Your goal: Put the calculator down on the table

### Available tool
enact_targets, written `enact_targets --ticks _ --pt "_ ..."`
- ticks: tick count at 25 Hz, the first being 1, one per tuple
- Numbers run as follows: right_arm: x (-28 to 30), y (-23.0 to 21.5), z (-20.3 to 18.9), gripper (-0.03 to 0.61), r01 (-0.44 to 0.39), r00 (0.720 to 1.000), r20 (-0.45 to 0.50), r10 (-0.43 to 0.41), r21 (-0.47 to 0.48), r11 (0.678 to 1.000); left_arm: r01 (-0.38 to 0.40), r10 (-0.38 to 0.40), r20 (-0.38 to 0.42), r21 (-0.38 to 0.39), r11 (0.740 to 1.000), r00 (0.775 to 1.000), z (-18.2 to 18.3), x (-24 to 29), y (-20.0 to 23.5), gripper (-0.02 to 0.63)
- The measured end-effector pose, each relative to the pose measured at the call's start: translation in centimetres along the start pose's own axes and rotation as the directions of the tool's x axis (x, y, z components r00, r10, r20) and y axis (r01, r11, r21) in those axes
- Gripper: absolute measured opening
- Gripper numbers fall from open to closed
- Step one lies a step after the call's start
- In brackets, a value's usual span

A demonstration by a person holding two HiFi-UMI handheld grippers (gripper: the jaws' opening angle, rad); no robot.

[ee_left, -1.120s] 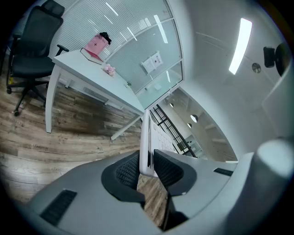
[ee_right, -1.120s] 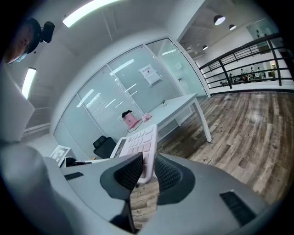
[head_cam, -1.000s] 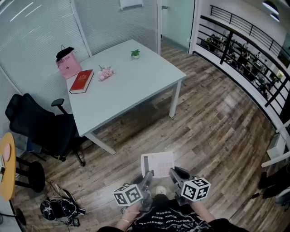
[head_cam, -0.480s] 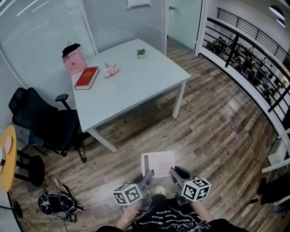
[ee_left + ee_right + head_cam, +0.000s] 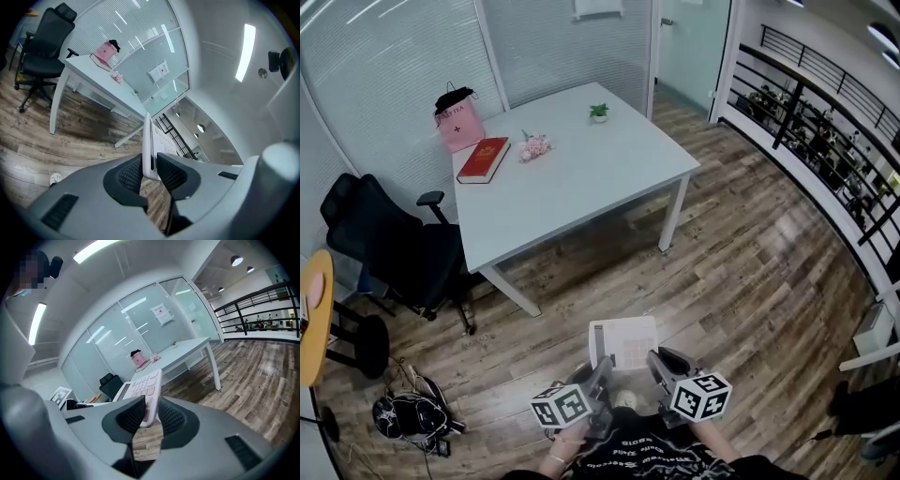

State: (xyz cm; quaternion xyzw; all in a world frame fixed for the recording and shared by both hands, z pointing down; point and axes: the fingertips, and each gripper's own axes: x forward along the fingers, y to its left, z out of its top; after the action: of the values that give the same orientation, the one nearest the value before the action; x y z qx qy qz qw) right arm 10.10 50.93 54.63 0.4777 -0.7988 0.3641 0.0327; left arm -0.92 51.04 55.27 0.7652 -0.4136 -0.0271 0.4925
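A white calculator [image 5: 624, 341] is held flat, keys up, in front of my body, well short of the pale table [image 5: 581, 202]. My left gripper [image 5: 602, 369] is shut on its near left corner, and in the left gripper view the calculator [image 5: 148, 146] stands edge-on between the dark pads. My right gripper [image 5: 655, 362] is shut on the near right corner; the right gripper view has the keypad [image 5: 146, 387] rising from between its pads. The table [image 5: 187, 350] stands ahead, across a stretch of wooden floor.
On the table lie a red book [image 5: 483, 158], a pink flower bunch [image 5: 533, 146], a small potted plant [image 5: 599, 112] and a pink bag [image 5: 459, 120]. A black office chair [image 5: 389, 246] stands left of it. A black bag [image 5: 411, 415] lies on the floor. A railing [image 5: 825, 131] runs along the right.
The head view has shifted slightly, so the table sits a little further right and lower in frame. Both grippers and the calculator keep their hold and place.
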Motion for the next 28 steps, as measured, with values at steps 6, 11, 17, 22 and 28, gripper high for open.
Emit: enact_targets --ticks 6,11,17,22,28 --pt "2.2 -1.3 1.5 0.095 0.028 1.000 -0.012 -0.028 -0.021 0.999 0.018 -0.018 -0.009 -0.004 1.000 1.000 1.7 2.4 0.8 0.094" --pt "5.1 -1.8 3.0 0.095 0.048 0.999 -0.016 -0.048 -0.018 0.999 0.018 -0.018 -0.040 0.008 1.000 0.999 4.4 4.3 2.2 0.094" --pt "10.2 -2.4 6.4 0.095 0.093 0.996 0.000 -0.093 -0.015 0.996 0.048 -0.046 -0.079 0.019 0.999 0.996 9.8 7.8 4.1 0.094" --pt "14.2 -2.7 9.5 0.095 0.140 0.990 0.027 -0.139 -0.014 0.990 0.090 -0.084 -0.111 0.050 0.995 0.990 14.5 10.7 5.3 0.094" --pt "18.7 -2.6 12.4 0.095 0.191 0.979 0.066 -0.191 0.013 0.982 0.131 -0.118 -0.153 0.079 0.988 0.981 19.7 13.4 6.7 0.094"
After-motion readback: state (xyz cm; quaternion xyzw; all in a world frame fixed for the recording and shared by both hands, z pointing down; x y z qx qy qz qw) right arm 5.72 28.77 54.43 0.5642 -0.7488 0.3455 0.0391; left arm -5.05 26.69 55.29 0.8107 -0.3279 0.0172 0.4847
